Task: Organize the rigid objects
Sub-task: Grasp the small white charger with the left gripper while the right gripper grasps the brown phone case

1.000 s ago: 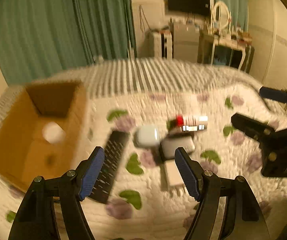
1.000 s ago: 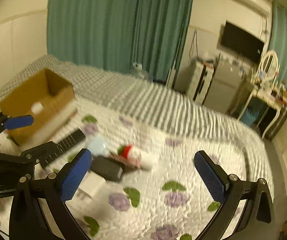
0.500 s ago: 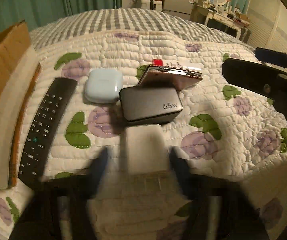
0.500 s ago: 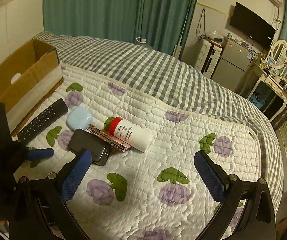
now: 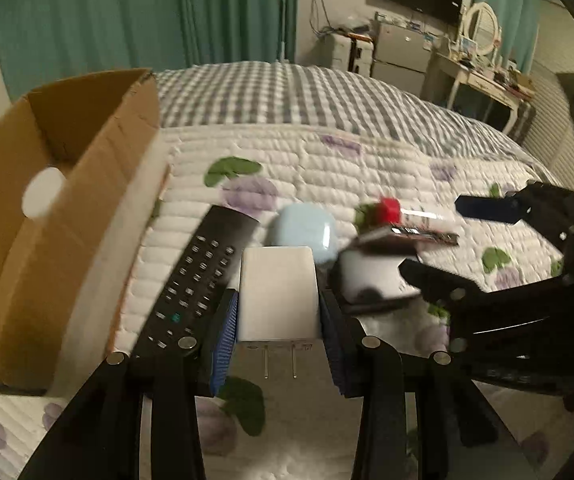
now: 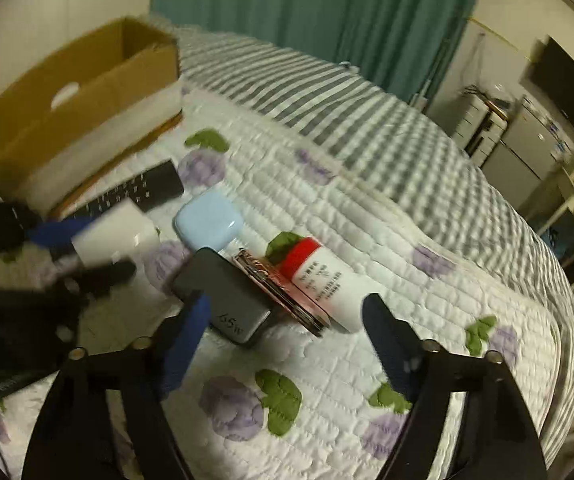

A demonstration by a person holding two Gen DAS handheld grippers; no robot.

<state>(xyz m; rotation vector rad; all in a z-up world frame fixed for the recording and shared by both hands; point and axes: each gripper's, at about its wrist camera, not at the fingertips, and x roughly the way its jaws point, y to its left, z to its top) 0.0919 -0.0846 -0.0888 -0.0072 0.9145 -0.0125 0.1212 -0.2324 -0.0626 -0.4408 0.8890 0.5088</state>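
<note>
My left gripper is shut on a white plug adapter, prongs toward the camera, held above the quilt; it also shows in the right wrist view. My right gripper is open and empty, just over a grey 65W charger, a phone and a white red-capped bottle. A black remote, a pale blue case and an open cardboard box lie to the left.
The quilted floral bedspread covers the bed, with a checked blanket behind. Green curtains, a TV, cabinets and a dressing table stand at the back of the room.
My left gripper dropped onto the white adapter, shut on it and lifted it. My right gripper moved down and left toward the charger and phone.
</note>
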